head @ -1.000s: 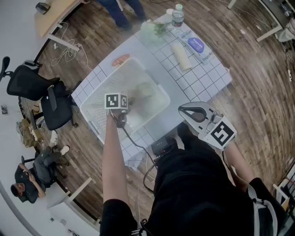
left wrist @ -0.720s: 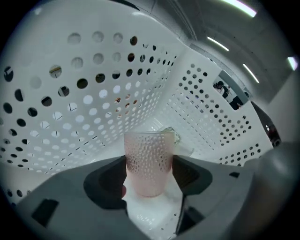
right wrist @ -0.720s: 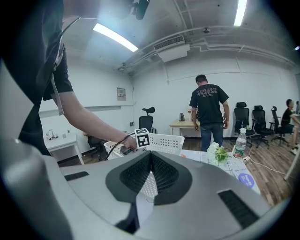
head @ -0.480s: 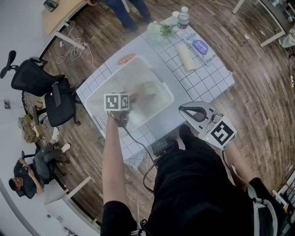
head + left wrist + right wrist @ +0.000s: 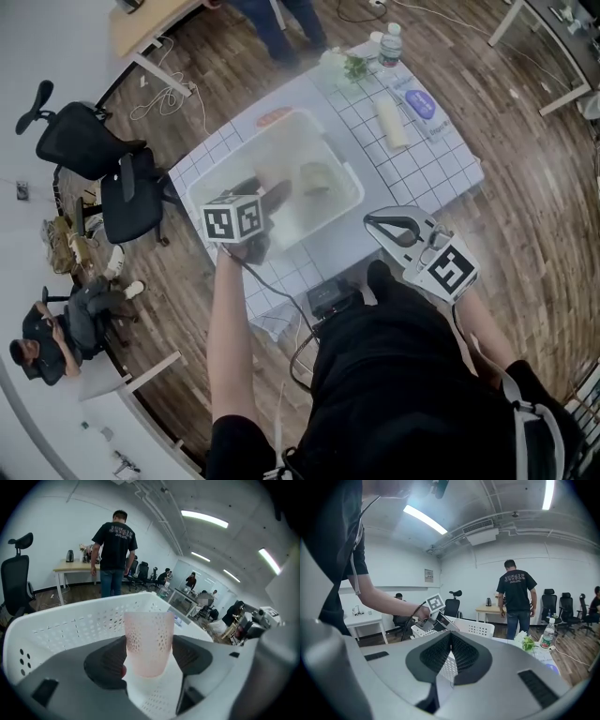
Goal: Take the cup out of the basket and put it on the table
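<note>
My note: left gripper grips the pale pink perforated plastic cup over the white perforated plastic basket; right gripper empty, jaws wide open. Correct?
No: the right gripper view shows the right gripper empty but shut. The left gripper does grip the pale pink perforated plastic cup over the white perforated plastic basket.

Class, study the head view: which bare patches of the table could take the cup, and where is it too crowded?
The widest bare patch of table lies between the basket, the cream roll and the right edge. A narrower strip lies between the basket and the black box. The far end is crowded: bottle, plant, blue-labelled packet.
</note>
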The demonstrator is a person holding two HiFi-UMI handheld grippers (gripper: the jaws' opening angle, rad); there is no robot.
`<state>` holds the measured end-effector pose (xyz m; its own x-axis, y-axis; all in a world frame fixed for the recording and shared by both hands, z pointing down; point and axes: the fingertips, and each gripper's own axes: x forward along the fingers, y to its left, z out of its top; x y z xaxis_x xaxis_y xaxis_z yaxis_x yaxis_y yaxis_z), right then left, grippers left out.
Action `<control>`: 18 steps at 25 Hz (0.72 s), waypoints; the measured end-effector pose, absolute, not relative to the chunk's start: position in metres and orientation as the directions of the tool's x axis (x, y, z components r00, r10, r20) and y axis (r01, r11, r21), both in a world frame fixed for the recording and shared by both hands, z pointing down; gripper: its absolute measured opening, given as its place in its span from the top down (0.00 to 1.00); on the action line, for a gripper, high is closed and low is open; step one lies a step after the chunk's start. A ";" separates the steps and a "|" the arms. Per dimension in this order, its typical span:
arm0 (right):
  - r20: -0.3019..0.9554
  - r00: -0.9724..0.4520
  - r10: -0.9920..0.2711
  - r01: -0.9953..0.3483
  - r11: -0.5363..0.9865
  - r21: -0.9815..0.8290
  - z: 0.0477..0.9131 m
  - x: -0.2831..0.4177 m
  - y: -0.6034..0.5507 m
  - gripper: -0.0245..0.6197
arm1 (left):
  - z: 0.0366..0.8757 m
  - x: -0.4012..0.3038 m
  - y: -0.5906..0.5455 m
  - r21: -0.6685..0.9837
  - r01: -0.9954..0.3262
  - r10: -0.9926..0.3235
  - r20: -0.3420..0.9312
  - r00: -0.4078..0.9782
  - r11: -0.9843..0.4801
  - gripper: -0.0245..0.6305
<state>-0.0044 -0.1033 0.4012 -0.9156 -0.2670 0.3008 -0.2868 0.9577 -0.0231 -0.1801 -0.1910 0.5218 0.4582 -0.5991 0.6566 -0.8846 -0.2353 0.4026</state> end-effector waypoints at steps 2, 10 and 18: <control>0.298 -0.919 -0.258 -0.275 0.961 -0.016 0.399 -0.007 -0.100 0.94 | 0.500 -0.178 -0.186 0.404 -0.881 -0.640 0.615 0.462 -0.248 0.49; 0.282 -0.933 -0.223 -0.236 0.972 -0.015 0.394 -0.014 -0.086 0.94 | 0.419 -0.171 -0.151 0.394 -0.873 -0.771 0.446 0.455 -0.288 0.49; 0.262 -0.947 -0.187 -0.199 0.980 -0.020 0.390 -0.014 -0.082 0.94 | 0.365 -0.158 -0.106 0.349 -0.890 -0.852 0.328 0.408 -0.292 0.49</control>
<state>-0.0144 -0.0817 0.3903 -0.9467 -0.1871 0.2623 -0.1991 0.9798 -0.0196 -0.1584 -0.1059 0.3654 0.4081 -0.8521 0.3277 -0.8905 -0.2924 0.3487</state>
